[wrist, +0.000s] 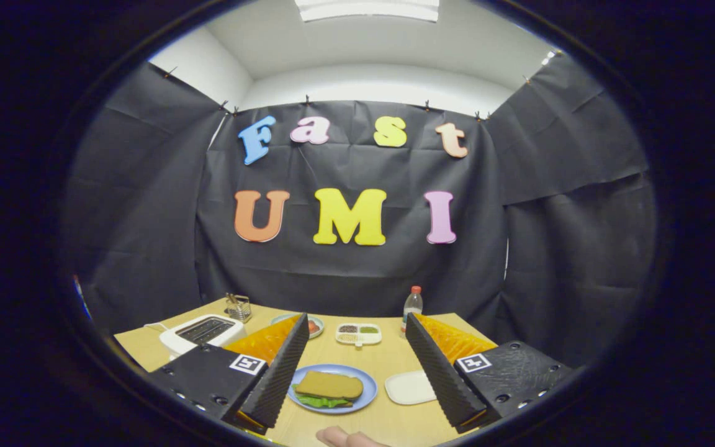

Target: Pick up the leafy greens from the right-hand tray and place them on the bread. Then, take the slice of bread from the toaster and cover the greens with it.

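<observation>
Gripper (357, 372): fingers spread wide apart, nothing held between them, poised above the wooden table (388, 422). Blue plate (365, 380): on the table between the two fingers, a little toward the left one. Bread slice (329, 385): lying flat on that plate, brown, topping a stack. Leafy greens (320, 401): tucked under the slice, edge poking out at the near side of the plate. Lower slice: hidden, cannot be made out. White tray (408, 387): just right of the blue plate, partly behind the right finger, bare surface. Toaster (202, 332): white, two dark slots on top, beyond the left finger; slot contents not discernible. Wire holder (239, 307): small, behind the toaster near the cloth wall. Round dish (315, 326): beyond the left fingertip, something red on it. Divided condiment tray (359, 334): white, farther back between the fingers, dark and green fillings. Bottle (413, 305): clear, red cap, upright near the back of the table beside the right fingertip. Part of a hand (348, 438): at the near table edge, below the plate.
</observation>
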Motion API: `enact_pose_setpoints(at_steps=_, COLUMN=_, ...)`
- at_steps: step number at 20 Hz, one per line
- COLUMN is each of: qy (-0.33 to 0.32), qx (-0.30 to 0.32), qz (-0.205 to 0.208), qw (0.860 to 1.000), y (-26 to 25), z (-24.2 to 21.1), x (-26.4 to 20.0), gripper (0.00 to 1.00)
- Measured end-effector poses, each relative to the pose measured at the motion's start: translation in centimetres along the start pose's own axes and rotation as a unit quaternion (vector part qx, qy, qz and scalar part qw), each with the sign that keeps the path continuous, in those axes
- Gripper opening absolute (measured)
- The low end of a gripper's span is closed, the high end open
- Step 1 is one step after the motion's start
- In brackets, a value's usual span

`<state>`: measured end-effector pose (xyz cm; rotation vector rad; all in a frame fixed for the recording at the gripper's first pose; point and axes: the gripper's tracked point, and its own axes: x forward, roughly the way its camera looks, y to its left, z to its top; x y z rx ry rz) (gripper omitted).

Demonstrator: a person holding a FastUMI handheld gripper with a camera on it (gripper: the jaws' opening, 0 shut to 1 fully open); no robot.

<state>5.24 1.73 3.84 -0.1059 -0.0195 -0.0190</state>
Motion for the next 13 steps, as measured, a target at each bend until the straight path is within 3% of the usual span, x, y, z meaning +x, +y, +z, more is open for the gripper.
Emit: enact_pose_setpoints(at_steps=13, qy=-0.005, qx=0.000, qz=0.003, qw=1.000, y=-0.5, z=1.4, x=-1.3, gripper=0.98)
